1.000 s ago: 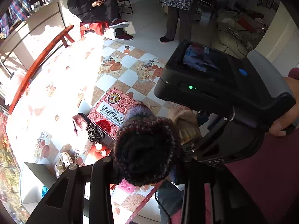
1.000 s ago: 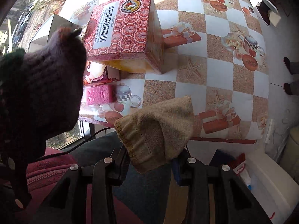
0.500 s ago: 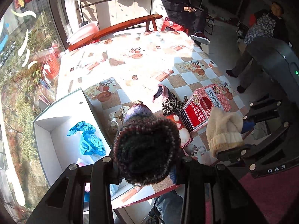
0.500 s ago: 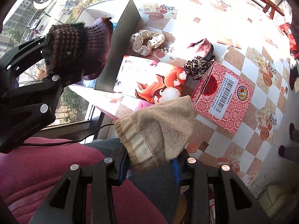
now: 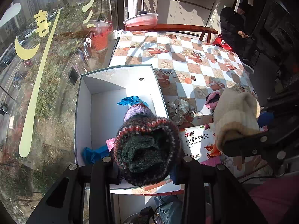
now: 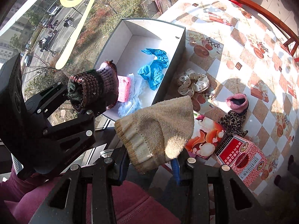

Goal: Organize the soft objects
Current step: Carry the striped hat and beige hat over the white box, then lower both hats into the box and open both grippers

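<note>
My left gripper [image 5: 145,168] is shut on a dark knitted sock [image 5: 147,145] with a purple toe, held over the near end of the open white box [image 5: 84,112]. The same dark sock [image 6: 93,89] shows in the right wrist view, above the box [image 6: 179,43]. My right gripper [image 6: 155,160] is shut on a beige knitted sock [image 6: 158,128], held above the table's near edge, right of the box. That beige sock [image 5: 235,115] appears at the right of the left wrist view. Blue crumpled material [image 6: 155,69] and a pink sponge [image 6: 123,89] lie inside the box.
On the checked tablecloth [image 6: 243,43] lie a polka-dot scrunchie [image 6: 192,82], a pink sock [image 6: 237,102], a leopard-print scrunchie [image 6: 233,121], a flat printed pack [image 6: 203,140] and a red carton [image 6: 243,155]. A window runs along the left. A seated person [image 5: 235,28] is beyond the table.
Both grippers have swung left along the table with their socks. The dark sock now hangs over the white box; the beige sock has come level with the box's right side.
</note>
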`<state>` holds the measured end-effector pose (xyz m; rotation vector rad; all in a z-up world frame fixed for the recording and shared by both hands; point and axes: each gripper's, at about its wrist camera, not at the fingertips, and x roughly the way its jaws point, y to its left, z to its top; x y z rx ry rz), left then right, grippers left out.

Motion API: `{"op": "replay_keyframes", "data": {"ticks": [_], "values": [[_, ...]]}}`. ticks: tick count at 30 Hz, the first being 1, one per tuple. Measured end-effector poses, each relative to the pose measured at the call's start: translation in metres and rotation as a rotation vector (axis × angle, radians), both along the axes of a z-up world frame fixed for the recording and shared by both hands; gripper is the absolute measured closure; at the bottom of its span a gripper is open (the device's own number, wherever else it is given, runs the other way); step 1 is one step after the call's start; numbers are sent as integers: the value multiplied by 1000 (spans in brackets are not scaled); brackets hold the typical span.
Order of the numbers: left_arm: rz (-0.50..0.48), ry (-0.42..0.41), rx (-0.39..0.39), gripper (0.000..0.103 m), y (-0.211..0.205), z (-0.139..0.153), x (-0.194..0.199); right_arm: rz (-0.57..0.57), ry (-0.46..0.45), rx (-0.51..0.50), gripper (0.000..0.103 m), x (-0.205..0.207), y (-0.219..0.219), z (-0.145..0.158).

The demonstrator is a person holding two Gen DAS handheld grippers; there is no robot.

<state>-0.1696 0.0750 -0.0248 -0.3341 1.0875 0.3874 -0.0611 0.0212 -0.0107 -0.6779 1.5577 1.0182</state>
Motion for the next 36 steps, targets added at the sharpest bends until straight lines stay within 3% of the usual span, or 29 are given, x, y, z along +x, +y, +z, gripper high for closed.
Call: {"op": "replay_keyframes", "data": {"ticks": [6,17,28,36], "values": [[81,27,9,64,14,-6,-16,37,7,4,65,-13,30,-9],[205,62,12,64,37,-11,-34,9,28,-1,65,-10,48,-19],[278,90,-36,64,56,-19,-21,-30,35,49,65,7,77,-21],[290,139,-55,64,61,-33,-7,-22,48,24,65,10,91,-39]]}}
